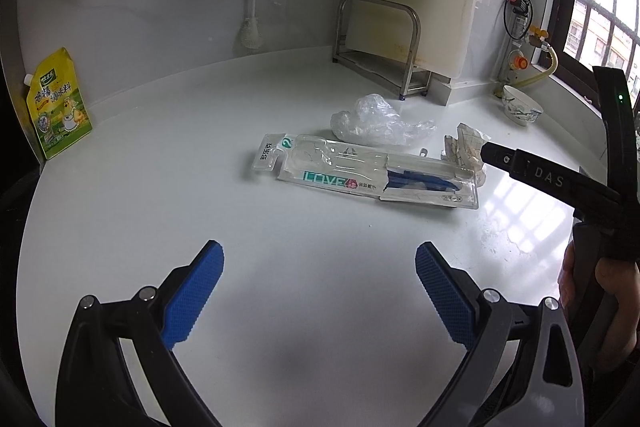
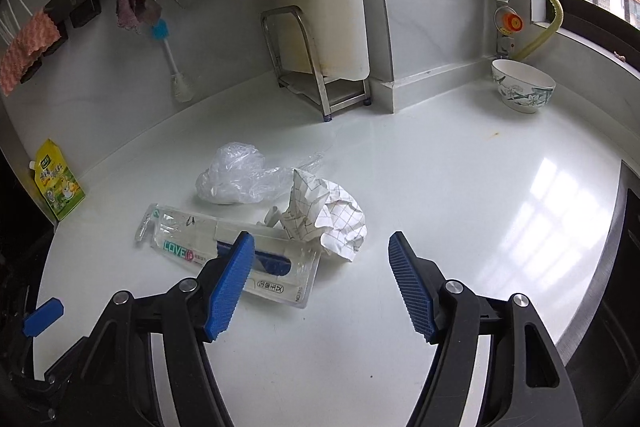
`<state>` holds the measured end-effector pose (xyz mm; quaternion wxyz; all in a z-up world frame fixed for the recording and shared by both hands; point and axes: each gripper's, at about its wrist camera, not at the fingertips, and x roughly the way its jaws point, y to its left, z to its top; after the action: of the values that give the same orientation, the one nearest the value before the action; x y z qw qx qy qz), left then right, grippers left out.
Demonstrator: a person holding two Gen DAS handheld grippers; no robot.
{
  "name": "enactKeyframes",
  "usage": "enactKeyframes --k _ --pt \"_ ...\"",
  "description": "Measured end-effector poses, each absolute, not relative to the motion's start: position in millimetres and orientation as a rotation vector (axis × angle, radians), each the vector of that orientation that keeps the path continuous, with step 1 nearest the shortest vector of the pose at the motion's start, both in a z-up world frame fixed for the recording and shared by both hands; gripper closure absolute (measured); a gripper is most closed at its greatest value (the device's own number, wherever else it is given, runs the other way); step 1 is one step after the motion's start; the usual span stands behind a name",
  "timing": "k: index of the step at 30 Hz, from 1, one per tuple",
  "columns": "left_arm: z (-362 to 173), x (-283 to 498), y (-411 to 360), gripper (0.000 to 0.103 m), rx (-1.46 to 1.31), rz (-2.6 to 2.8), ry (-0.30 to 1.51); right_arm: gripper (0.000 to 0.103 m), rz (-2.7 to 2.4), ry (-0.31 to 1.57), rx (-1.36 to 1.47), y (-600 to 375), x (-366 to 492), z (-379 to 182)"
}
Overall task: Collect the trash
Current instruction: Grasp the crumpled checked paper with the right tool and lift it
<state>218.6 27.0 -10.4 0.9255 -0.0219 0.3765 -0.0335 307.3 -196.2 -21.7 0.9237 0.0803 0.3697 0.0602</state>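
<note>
Crinkly paper ball (image 2: 334,223) looked light and squashy, easy to pinch in its middle, and both the right gripper (image 2: 322,283) and left gripper (image 1: 320,295) hung wide apart, empty.

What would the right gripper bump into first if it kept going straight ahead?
Probably the crumpled paper, which lies just ahead of the open right gripper, slightly left of centre. Depth is hard to judge, so it might meet bare counter first.

Toothbrush package (image 2: 224,259) partly behind blue pad (image 2: 230,285); (small print unreadable)
</note>
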Motion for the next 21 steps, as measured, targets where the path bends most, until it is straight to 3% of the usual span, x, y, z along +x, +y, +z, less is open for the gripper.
enactKeyframes --k 2,9,11,14,21 --pt "-14 222 28 0.008 -0.049 -0.068 0.781 0.031 0.123 0.798 0.14 -193 324 -28" --pt "-21 228 31 0.008 -0.057 -0.064 0.8 0.032 0.131 0.843 0.147 -191 348 -45" --pt "-22 228 31 0.008 -0.057 -0.063 0.801 0.054 0.159 0.857 0.158 -189 348 -48" --pt "-23 229 33 0.008 -0.065 -0.063 0.807 0.068 0.195 0.872 0.164 -183 343 -53" --pt "-20 224 37 0.008 -0.076 -0.058 0.803 0.075 0.253 0.863 0.21 -174 307 -51"
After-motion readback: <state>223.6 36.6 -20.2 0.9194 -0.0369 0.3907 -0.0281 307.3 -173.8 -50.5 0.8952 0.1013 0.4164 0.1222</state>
